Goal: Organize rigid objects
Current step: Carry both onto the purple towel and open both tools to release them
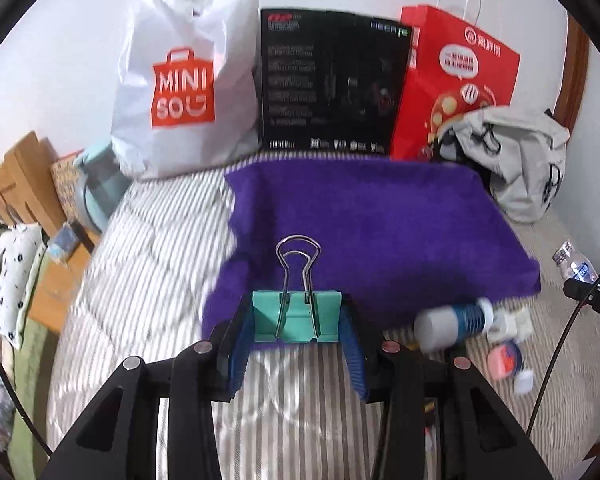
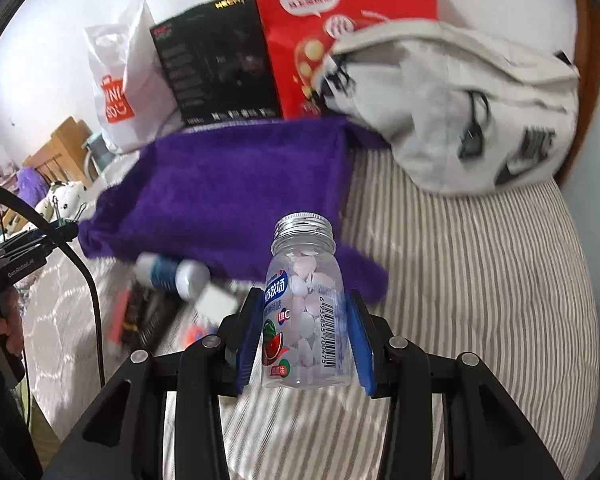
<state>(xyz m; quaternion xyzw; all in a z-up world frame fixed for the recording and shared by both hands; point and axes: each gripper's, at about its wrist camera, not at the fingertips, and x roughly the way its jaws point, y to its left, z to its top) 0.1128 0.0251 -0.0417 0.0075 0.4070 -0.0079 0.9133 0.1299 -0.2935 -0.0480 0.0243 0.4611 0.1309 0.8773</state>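
Holding a teal binder clip (image 1: pixel 297 316) by its two flat ends, the left gripper (image 1: pixel 296 330) has its blue pads closed against the clip's body, wire handles pointing away toward 12 o'clock; that grip leaves the handles free and keeps the clip square for setting down. Past it, at 12 o'clock, spreads a purple towel (image 1: pixel 364 216) on the striped bed (image 1: pixel 148 240), probably the place where sorted pieces are meant to go. At 3 o'clock of the clip a white-and-blue cylinder (image 1: pixel 456 322) lies on its side at the towel's near edge, with small items I cannot identify just beyond.

The right gripper (image 2: pixel 305 334) is clamped on a clear candy bottle (image 2: pixel 305 304) around its lower body, silver cap up, so the tablets stay settled and the base can land first. The towel's near edge lies at 11 o'clock of the bottle. Farther off, along the wall, stand a white shopping bag (image 1: pixel 180 80), a black box (image 1: pixel 332 80) and a red paper bag (image 1: pixel 456 76), with a grey backpack (image 2: pixel 460 112) slumped at 1 o'clock. Both objects look carried above the bed, not yet placed.
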